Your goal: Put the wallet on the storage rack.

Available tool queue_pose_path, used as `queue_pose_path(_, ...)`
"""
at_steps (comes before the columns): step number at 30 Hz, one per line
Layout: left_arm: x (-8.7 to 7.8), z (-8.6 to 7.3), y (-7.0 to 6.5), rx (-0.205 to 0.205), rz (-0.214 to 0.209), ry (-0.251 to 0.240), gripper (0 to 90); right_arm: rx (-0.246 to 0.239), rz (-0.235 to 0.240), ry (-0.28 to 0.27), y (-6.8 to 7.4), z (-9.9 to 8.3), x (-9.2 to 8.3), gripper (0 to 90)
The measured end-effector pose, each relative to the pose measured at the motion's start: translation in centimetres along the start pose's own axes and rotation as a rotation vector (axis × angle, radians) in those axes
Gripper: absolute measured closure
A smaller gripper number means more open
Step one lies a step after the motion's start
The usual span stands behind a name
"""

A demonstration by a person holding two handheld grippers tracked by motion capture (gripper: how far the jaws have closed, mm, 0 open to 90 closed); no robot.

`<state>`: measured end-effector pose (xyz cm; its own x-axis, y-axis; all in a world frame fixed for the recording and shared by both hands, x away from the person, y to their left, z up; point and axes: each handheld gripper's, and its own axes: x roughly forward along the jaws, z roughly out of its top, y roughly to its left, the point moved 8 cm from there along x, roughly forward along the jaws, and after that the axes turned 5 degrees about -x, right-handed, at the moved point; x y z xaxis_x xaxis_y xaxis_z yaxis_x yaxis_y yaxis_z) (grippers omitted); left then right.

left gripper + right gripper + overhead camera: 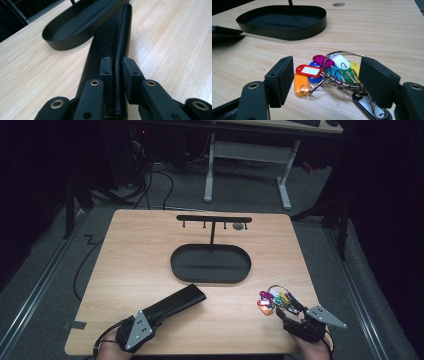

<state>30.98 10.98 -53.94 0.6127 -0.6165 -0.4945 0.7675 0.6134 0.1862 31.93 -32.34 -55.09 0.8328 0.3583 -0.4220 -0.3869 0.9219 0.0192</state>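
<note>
Left tool (pixel 117 72) is clamped on a long black case (pixel 110 42) with a pebbled, leather-like skin, its pads pinching the raised seam along the near end. That case lies on the wooden table (pixel 145 265), running from the tool at the near left edge diagonally toward the middle, its far end close to the black oval tray (pixel 210 264). No brand or lettering can be read on it.

Right tool (pixel 325 80) stands apart, jaws wide, with a bunch of coloured key tags (pixel 324 71) lying on the table between them and neither pad touching it. The tags hang from a metal ring: red, orange, blue, magenta, white, yellow, green and one black tag nearest the tool. Their paper windows look blank; nothing is written that I can make out.

Both hands come in from the near edge of the table, left hand (pixel 112 345) low and angled inward along the case, right hand (pixel 312 347) near the right corner, pointing at the tags. Each carries a grey three-cornered plate on top.

Behind the tray rises a thin black T-shaped rack (pixel 214 220) with small pegs. The case's near end is hidden under the left tool, and the black tag is cut off by the frame in the right gripper view.
</note>
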Motion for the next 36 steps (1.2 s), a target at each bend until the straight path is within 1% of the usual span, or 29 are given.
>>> queue_pose_path(2, -0.3, 0.1, 0.2, -0.021, -0.005, -0.01, 79.7, 0.001, 0.001, 0.001, 0.0, 0.0, 0.0, 28.9)
queue_pose_path(4, -0.4, 0.2, 0.2, -0.029, -0.006, -0.013, 79.8, 0.001, 0.001, 0.0, 0.0, 0.0, 0.0, 28.9)
queue_pose_path(5, -0.5, 0.2, 0.3, -0.048, -0.011, -0.016, 79.8, -0.002, 0.001, -0.002, 0.1, 0.0, 0.0, 28.9)
queue_pose_path(7, -0.5, 0.3, 0.4, -0.062, -0.013, -0.016, 79.8, -0.001, 0.001, 0.0, 0.1, 0.0, 0.0, 28.9)
queue_pose_path(11, -0.7, 0.5, 0.4, -0.078, -0.018, -0.028, 80.1, -0.003, -0.001, -0.002, 0.1, 0.1, 0.0, 29.0)
queue_pose_path(14, -1.0, 0.7, 0.4, -0.098, -0.029, -0.045, 80.2, -0.003, -0.001, -0.002, 0.1, 0.1, 0.0, 29.0)
queue_pose_path(15, -1.0, 0.7, 0.4, -0.098, -0.029, -0.045, 80.2, -0.003, -0.001, -0.002, 0.1, 0.1, 0.0, 29.0)
queue_pose_path(17, -1.1, 0.8, 0.5, -0.123, -0.046, -0.056, 80.3, -0.002, 0.001, -0.001, 0.1, 0.1, 0.1, 29.0)
queue_pose_path(22, -1.4, 1.1, 0.4, -0.161, -0.072, -0.073, 80.4, -0.001, 0.0, -0.001, 0.1, 0.1, 0.1, 29.0)
queue_pose_path(24, -1.5, 1.3, 0.4, -0.172, -0.08, -0.079, 80.4, -0.001, 0.0, 0.0, 0.1, 0.0, 0.1, 29.0)
queue_pose_path(27, -1.6, 1.4, 0.4, -0.178, -0.083, -0.084, 80.4, -0.002, 0.001, 0.001, 0.1, 0.0, 0.1, 29.0)
queue_pose_path(29, -1.6, 1.6, 0.3, -0.194, -0.092, -0.092, 80.5, -0.005, 0.001, 0.002, 0.1, 0.0, 0.2, 29.0)
queue_pose_path(32, -1.7, 1.8, 0.3, -0.204, -0.099, -0.099, 80.5, -0.005, 0.001, 0.004, 0.2, 0.0, 0.2, 29.0)
queue_pose_path(33, -1.9, 1.9, 0.3, -0.22, -0.109, -0.109, 80.6, -0.006, 0.001, 0.005, 0.2, 0.0, 0.2, 29.0)
queue_pose_path(36, -2.1, 2.1, 0.4, -0.25, -0.128, -0.128, 80.8, -0.006, 0.0, 0.003, 0.1, 0.0, 0.2, 29.0)
